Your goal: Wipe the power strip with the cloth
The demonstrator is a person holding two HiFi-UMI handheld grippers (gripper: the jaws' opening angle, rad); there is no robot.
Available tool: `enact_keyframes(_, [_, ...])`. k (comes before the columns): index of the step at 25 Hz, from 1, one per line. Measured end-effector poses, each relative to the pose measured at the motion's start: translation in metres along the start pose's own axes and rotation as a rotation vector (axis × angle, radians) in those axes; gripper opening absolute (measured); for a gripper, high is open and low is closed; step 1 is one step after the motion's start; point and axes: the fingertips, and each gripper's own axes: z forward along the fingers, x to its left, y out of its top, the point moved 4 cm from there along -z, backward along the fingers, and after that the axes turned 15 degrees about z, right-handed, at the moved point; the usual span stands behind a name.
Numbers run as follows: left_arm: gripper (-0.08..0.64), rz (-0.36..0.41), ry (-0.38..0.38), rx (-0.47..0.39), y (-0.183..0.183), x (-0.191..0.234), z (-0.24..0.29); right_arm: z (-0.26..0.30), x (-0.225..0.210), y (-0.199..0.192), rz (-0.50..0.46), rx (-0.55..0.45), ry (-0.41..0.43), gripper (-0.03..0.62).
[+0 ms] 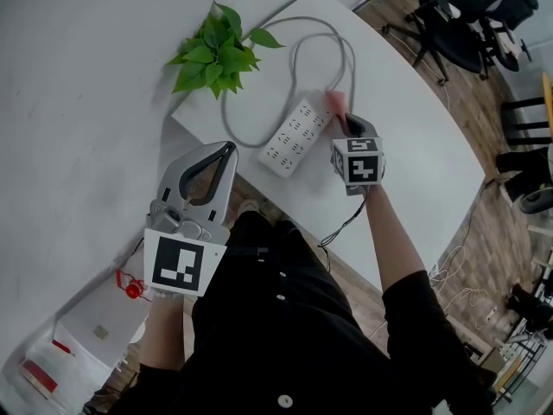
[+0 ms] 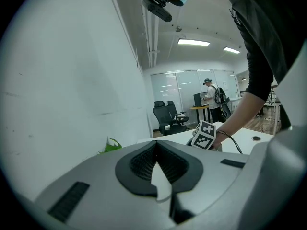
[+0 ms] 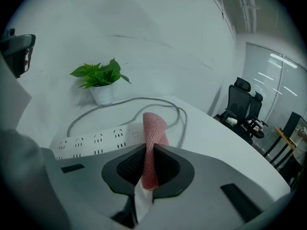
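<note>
A white power strip (image 1: pixel 295 138) lies on the white table (image 1: pixel 415 171), its grey cord (image 1: pixel 298 50) looping behind it. It also shows in the right gripper view as the power strip (image 3: pixel 96 142). My right gripper (image 1: pixel 347 126) is shut on a pink cloth (image 1: pixel 336 104), held by the strip's right end. The cloth (image 3: pixel 153 143) sticks up between the jaws, just over the strip. My left gripper (image 1: pixel 226 154) is shut with nothing in it, held off the table's near-left edge and apart from the strip. In its own view the left gripper (image 2: pixel 157 153) points over the table.
A potted green plant (image 1: pixel 216 52) stands at the table's far left corner against the white wall. Office chairs (image 1: pixel 467 15) stand on the wooden floor at the far right. A thin black cable (image 1: pixel 341 227) hangs off the table's near edge.
</note>
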Motion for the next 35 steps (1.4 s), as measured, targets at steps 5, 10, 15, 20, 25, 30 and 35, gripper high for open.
enact_keyframes(5, [0.012,0.011,-0.003,-0.017,0.003,-0.002,0.001,-0.003,0.013,-0.011,-0.018,0.024,0.026,0.057])
enact_keyframes(10, [0.012,0.016,-0.007,-0.027,0.004,-0.002,0.003,-0.007,0.025,-0.02,-0.03,0.038,0.049,0.057])
enact_keyframes(15, [0.012,0.006,-0.009,-0.03,0.005,-0.003,0.006,-0.014,0.044,-0.024,-0.043,0.047,0.097,0.057])
enact_keyframes(20, [0.012,0.005,-0.009,-0.031,0.004,-0.002,0.007,-0.022,0.06,-0.032,-0.076,0.051,0.132,0.057])
enact_keyframes(25, [0.011,0.006,-0.005,-0.03,0.004,-0.002,0.007,-0.031,0.075,-0.043,-0.106,0.059,0.177,0.057])
enact_keyframes(30, [0.012,0.005,-0.003,-0.025,0.003,-0.001,0.007,-0.04,0.089,-0.052,-0.14,0.07,0.217,0.057])
enact_keyframes(35, [0.012,0.008,-0.002,-0.024,0.004,-0.002,0.007,-0.048,0.106,-0.061,-0.159,0.075,0.261,0.057])
